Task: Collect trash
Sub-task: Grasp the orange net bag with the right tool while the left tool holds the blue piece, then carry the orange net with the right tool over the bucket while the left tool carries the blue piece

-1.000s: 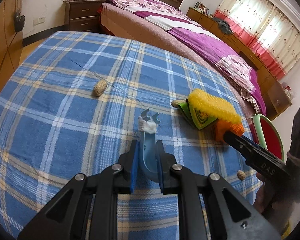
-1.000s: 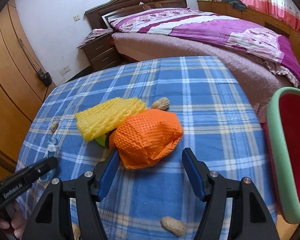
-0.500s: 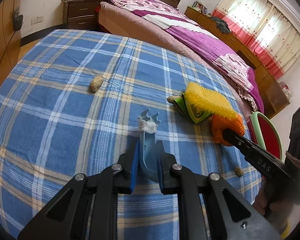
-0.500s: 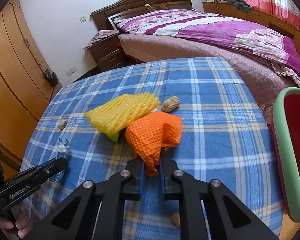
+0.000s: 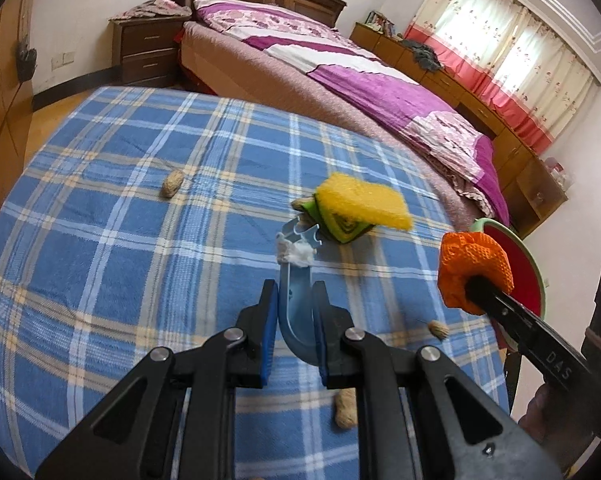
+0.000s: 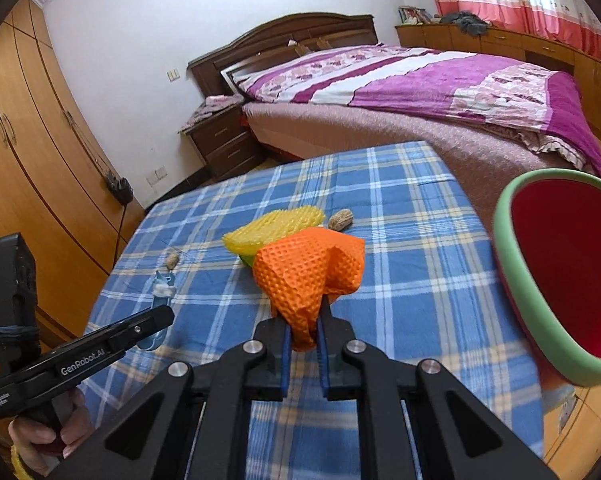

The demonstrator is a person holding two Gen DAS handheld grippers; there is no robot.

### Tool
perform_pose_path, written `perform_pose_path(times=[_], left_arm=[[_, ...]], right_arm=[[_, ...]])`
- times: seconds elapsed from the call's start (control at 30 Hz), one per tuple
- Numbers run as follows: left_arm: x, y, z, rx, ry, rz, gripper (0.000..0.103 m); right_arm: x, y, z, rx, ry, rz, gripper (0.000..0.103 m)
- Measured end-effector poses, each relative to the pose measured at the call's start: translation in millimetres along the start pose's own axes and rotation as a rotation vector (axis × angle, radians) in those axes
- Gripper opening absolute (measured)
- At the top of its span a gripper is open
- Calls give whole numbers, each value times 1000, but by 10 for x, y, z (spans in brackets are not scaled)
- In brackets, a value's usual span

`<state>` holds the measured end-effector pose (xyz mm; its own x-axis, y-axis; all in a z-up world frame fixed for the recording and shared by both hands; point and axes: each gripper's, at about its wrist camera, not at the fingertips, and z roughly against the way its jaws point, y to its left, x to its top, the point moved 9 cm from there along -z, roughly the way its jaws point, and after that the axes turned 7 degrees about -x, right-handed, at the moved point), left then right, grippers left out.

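Note:
My left gripper (image 5: 295, 300) is shut on a curved light-blue plastic piece (image 5: 294, 280) with a white wad (image 5: 296, 254) at its tip, held above the blue plaid tablecloth (image 5: 120, 240). My right gripper (image 6: 303, 320) is shut on an orange foam net (image 6: 310, 272) and holds it lifted off the table; it also shows in the left wrist view (image 5: 474, 270). A yellow foam net (image 5: 362, 204) lies on a green wrapper (image 5: 342, 232). A red bin with a green rim (image 6: 560, 276) stands at the right, off the table's edge.
Peanut shells lie on the cloth: one at the left (image 5: 172, 184), one behind the yellow net (image 6: 340, 218), one near the right edge (image 5: 438, 328), one near my left fingers (image 5: 345, 410). A bed (image 6: 420, 92) stands beyond the table, a wardrobe (image 6: 28, 160) at the left.
My right gripper closed on the orange foam net and lifted it up and to the right, off the yellow net. My left gripper kept its hold on the blue piece and rose slightly.

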<state>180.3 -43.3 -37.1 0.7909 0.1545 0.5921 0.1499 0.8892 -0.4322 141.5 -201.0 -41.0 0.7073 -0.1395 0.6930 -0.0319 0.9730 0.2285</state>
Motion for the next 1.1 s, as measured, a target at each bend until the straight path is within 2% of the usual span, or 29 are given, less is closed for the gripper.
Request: perform_pose_path(times=[0.27,0.57,0.8,1.1], left_arm=[[-36,-330,240,-28,-29,-64,16],[-133,-828,371,-69,-37,-156,16],[-198,-1257,281,-100,-15,-224,16],[-254,-1864,-34,-138,29,-335,16]], right_arm=[[-61,-103,413,-7,-60,-38,12],[-100,-405,828,-44,-135,-91,12],[-141,-734,1000,-88,-167,-152,12],[-191,-1368,1071,-148,-184,-253,12]])
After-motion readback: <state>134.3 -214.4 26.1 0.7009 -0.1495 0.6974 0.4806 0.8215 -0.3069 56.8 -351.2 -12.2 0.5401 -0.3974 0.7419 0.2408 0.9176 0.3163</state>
